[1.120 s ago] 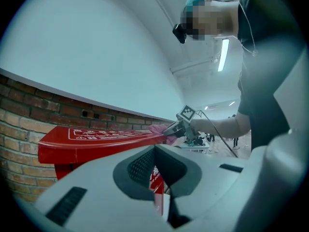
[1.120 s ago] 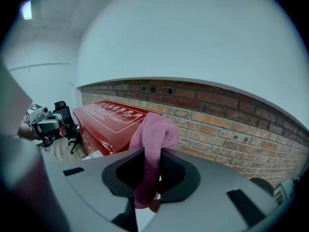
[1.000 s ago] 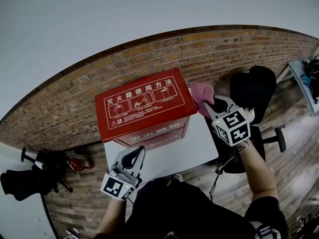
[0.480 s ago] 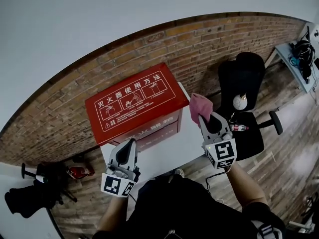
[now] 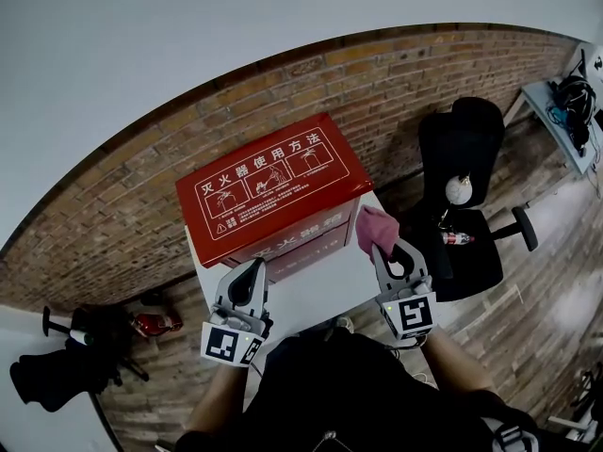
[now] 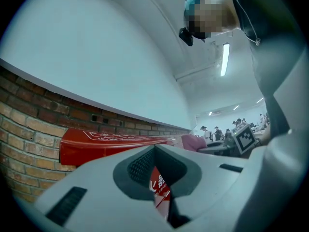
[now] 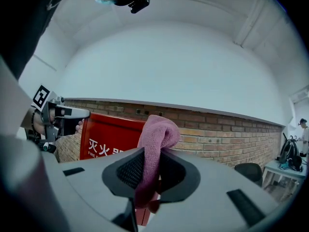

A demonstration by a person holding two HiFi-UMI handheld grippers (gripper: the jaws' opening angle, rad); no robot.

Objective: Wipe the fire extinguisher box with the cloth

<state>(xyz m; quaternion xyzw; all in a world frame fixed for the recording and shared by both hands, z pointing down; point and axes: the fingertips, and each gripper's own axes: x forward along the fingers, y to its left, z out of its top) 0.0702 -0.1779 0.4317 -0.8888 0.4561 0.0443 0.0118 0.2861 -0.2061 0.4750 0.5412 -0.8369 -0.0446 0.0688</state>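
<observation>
Head view: red fire extinguisher box [image 5: 273, 191] sits on a white table [image 5: 320, 295] against the brick wall [image 5: 113, 205], black chair [image 5: 466, 186] to the right, lid reading 灭火器使用方法. Left gripper view: my left gripper [image 6: 154, 149] is pinched together and empty, with the box just ahead. Right gripper view: my right gripper [image 7: 152, 154] clamps the pink cloth [image 7: 158, 132] beside the box front, "灭火" legible.

Head view steeply down; gripper views low, seemingly close, facing wall [image 5: 396, 73]; all share fire extinguisher box [image 5: 273, 188].
</observation>
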